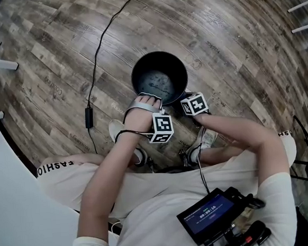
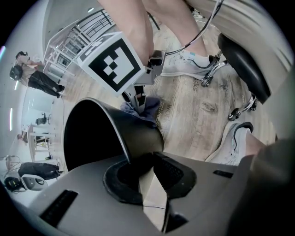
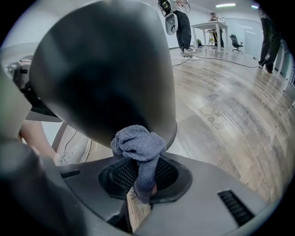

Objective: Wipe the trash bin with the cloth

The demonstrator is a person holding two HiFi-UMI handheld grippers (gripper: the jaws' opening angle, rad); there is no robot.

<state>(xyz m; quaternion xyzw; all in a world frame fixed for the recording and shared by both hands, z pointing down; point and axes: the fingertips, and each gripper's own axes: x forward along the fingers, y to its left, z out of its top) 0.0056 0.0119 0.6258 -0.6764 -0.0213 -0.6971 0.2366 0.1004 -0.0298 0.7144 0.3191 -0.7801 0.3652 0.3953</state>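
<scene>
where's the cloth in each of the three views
Head view: not visible; hidden under the right gripper at the trash bin's near side.
Left gripper view: upper centre, blue-grey cloth at the right gripper's tips, against the bin's outer wall.
Right gripper view: lower centre, cloth clamped between the jaws, touching the bin.
Shared landmark: the black trash bin.

1. The floor (image 1: 233,44) is worn grey-brown wooden planks laid diagonally across the whole frame.
2. At centre is a round black trash bin (image 1: 159,79), mouth up; whether its base sits flat cannot be told.
3. Left of it, a black cable (image 1: 99,50) runs down from the top edge to a small black box (image 1: 89,118).
4. Below the bin are white shoes (image 1: 118,130), with chrome castors (image 1: 184,155) between them.
</scene>
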